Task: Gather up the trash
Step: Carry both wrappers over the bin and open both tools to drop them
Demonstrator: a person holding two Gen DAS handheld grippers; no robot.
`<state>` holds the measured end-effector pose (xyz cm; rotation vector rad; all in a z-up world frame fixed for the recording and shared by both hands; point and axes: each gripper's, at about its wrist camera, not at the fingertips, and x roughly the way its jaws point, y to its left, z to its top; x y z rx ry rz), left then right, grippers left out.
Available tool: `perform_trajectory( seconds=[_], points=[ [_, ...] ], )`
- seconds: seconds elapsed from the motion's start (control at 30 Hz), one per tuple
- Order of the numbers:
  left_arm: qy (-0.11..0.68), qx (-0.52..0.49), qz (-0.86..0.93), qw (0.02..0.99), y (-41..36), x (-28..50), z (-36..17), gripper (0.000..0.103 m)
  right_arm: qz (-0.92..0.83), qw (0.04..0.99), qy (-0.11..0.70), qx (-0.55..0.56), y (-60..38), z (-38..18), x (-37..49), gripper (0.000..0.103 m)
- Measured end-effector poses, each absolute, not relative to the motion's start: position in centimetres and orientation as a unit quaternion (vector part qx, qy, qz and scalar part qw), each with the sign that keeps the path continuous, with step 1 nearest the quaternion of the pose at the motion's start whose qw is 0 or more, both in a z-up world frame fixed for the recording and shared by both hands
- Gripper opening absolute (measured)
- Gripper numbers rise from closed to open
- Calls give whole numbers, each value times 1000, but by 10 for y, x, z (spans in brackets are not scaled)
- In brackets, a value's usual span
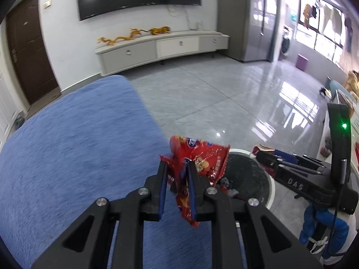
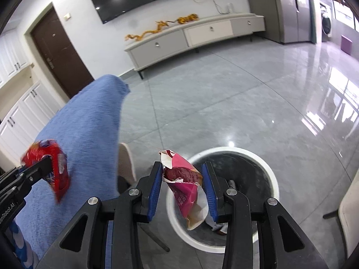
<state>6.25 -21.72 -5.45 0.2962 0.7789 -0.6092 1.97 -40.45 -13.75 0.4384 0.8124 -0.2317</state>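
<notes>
A table covered with fuzzy blue cloth (image 1: 74, 148) stands on a glossy grey tiled floor (image 2: 224, 103). Beside it is a round white bin (image 2: 272, 177) with a dark inside. The left gripper (image 1: 177, 170) has its jaws clamped on a crinkled red snack bag (image 1: 199, 157). The right gripper (image 2: 182, 174) has its jaws apart, with a torn pink wrapper (image 2: 186, 186) between them, over the bin.

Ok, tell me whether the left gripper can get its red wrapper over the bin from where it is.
Probably yes. The left gripper holds the red wrapper just beside the bin, nothing between them. The right gripper with its pink packet already sits over the opening, so they may crowd.
</notes>
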Motion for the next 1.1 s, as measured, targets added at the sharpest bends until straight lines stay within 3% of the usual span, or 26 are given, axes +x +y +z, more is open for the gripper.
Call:
perform_trajectory(
  seconds=[0.53,0.63,0.7,0.73,1.1],
  points=[
    [409,175,-336,830,-319,79,-82,19,-163,856,418,257,-451,-182,8,40],
    [424,156,-354,819,-325,85,-83,30,-172,852,420,262,-457,-186,7,41],
    [428,146,-361,815,-329,87,-84,47,-179,848,421,265,-462,-190,7,43],
    [429,143,-363,815,-330,88,-84,49,-183,847,422,267,-463,-191,7,45],
    [423,140,-351,824,-316,88,-81,51,-203,840,422,273,-472,-193,3,53]
  ],
)
